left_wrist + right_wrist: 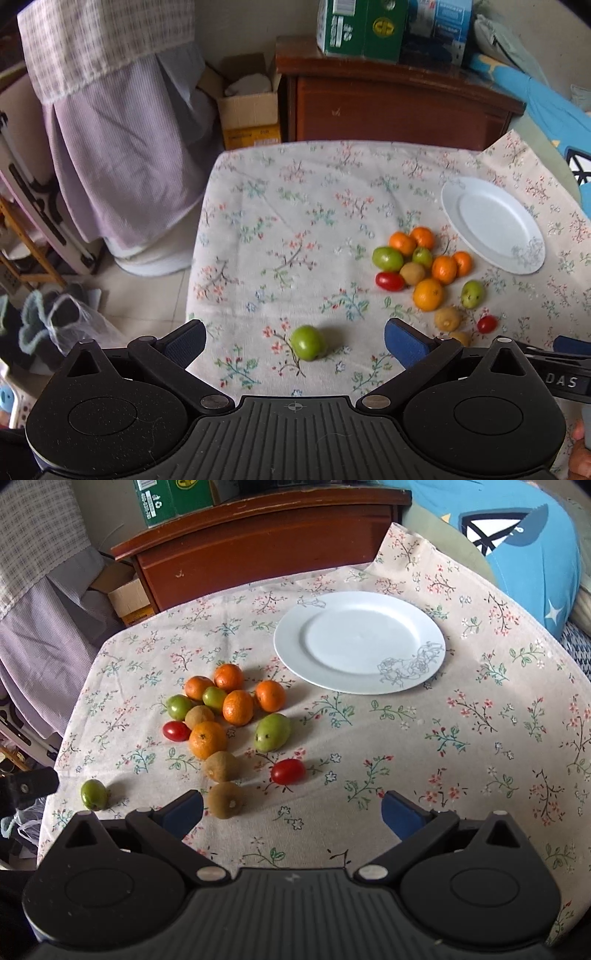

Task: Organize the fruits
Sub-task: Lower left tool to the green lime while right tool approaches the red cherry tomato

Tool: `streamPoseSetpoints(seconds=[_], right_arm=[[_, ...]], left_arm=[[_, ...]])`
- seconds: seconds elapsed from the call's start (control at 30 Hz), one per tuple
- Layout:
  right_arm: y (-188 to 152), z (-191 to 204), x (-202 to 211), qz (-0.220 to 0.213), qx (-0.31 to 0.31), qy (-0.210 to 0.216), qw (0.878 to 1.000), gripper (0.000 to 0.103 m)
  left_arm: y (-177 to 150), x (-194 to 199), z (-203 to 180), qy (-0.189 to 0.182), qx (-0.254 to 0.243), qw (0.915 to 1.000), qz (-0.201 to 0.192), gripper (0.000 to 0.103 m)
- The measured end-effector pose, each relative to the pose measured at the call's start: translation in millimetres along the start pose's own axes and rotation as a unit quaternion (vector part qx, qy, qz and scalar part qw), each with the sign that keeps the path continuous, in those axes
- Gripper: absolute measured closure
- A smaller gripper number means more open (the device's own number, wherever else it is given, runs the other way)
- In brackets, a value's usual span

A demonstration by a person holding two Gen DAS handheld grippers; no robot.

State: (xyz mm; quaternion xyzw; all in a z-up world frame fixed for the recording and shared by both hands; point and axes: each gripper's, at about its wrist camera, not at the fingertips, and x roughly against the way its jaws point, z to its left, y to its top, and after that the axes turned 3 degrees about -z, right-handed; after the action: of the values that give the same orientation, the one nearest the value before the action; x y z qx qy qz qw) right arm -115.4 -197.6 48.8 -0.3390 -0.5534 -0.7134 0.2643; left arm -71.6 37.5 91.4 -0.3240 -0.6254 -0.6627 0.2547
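My left tongs [294,341] spread apart around a lone green fruit [307,342], my right tongs [291,810] apart and empty, white plate [360,607] at 12 o'clock, fruit pile [225,709] at 10 o'clock

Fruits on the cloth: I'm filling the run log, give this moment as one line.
left gripper: open, lone green fruit between fingers | right gripper: open, holding nothing | plate: bare | fruit pile: on tablecloth

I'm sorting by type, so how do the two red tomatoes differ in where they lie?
The far tomato lies touching the clustered fruit, beside an orange; the near tomato lies apart on bare tablecloth, closer to the grippers. Both are small, red, glossy and oblong.
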Motion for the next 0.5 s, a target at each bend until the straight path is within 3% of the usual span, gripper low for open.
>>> streamPoseSetpoints(seconds=[0.33, 0.5], right_arm=[[7, 4, 10, -0.007, 0.005, 0.013, 1.000, 0.001], [8, 6, 12, 0.006, 0.002, 0.019, 1.000, 0.001]], left_arm=[[2, 42, -2, 0.015, 0.002, 0.9998, -0.008, 0.000], [6, 55, -23, 0.008, -0.012, 0.9999, -0.005, 0.000]])
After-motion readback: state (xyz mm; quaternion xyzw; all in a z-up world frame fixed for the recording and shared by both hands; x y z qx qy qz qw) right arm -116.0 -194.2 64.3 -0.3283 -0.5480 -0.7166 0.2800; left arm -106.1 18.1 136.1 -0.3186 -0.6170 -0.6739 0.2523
